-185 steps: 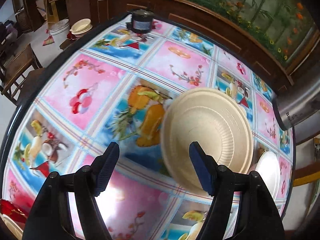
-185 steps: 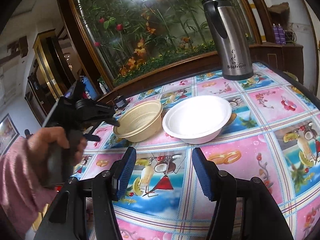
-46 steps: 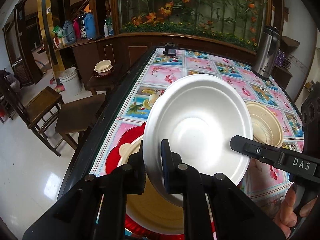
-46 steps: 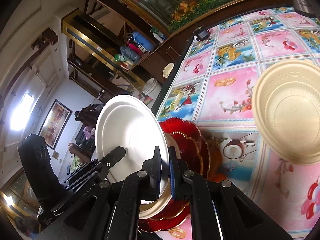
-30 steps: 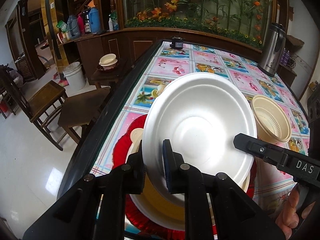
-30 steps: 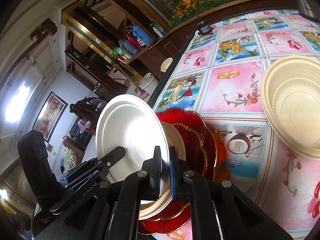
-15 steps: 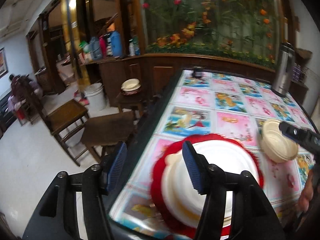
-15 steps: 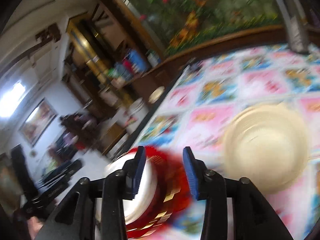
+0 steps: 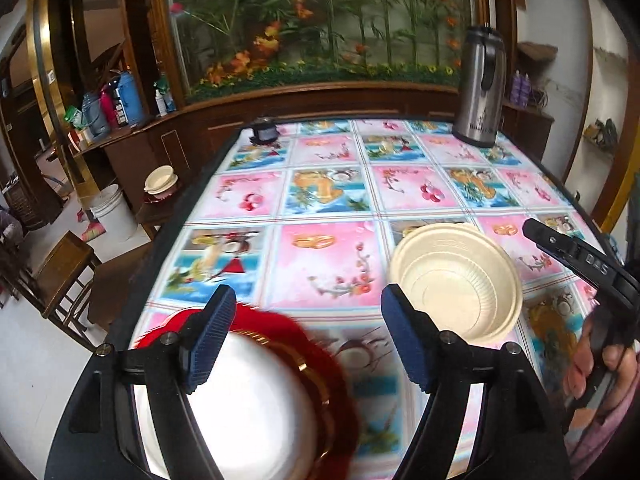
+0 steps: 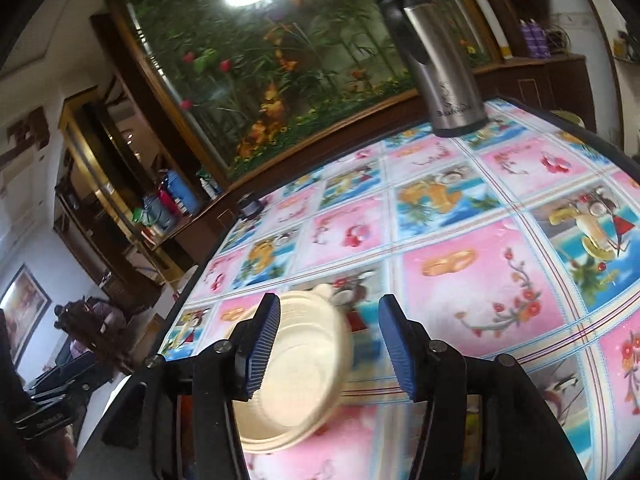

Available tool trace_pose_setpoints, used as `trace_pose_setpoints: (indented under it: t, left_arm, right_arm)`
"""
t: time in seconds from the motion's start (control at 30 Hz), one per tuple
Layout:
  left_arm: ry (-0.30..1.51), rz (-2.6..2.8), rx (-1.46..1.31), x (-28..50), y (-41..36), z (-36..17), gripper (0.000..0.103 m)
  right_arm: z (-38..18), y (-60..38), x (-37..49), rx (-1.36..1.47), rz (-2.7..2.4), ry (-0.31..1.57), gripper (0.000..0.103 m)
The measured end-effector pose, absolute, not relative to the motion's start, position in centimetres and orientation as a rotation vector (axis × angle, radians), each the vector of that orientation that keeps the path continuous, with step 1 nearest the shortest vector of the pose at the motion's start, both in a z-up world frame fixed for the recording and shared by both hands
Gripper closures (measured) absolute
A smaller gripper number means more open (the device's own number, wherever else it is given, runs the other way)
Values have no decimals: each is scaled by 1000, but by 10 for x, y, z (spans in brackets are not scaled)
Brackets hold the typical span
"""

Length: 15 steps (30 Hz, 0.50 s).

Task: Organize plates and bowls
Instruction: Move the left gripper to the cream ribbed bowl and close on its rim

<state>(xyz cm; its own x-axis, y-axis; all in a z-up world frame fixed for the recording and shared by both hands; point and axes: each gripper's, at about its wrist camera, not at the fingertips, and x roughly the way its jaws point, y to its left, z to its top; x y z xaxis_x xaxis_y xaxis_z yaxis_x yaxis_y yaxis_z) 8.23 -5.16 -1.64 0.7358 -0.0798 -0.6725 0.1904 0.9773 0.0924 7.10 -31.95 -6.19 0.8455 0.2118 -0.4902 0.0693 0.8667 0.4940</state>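
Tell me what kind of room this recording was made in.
Most likely a home dining room: a long table under a fruit-print cloth, wooden chairs beside it, and a steel thermos jug in front of a large planted glass display.

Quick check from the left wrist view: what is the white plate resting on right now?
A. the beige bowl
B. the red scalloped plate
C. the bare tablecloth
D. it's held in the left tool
B: the white plate lies on the red scalloped plate, whose rim shows around it, apart from the beige bowl.
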Motion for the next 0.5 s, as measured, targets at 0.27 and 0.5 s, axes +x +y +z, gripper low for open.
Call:
trace_pose_setpoints:
  t: [0.27,0.5]
  left_arm:
    - [751,-161,153,94,-88,-26,28]
    - [751,-162,162,103,-106,-31,28]
  right_arm:
    - [-65,-326,68,550,119,568,37]
    - [-67,-334,69,565,132,591,34]
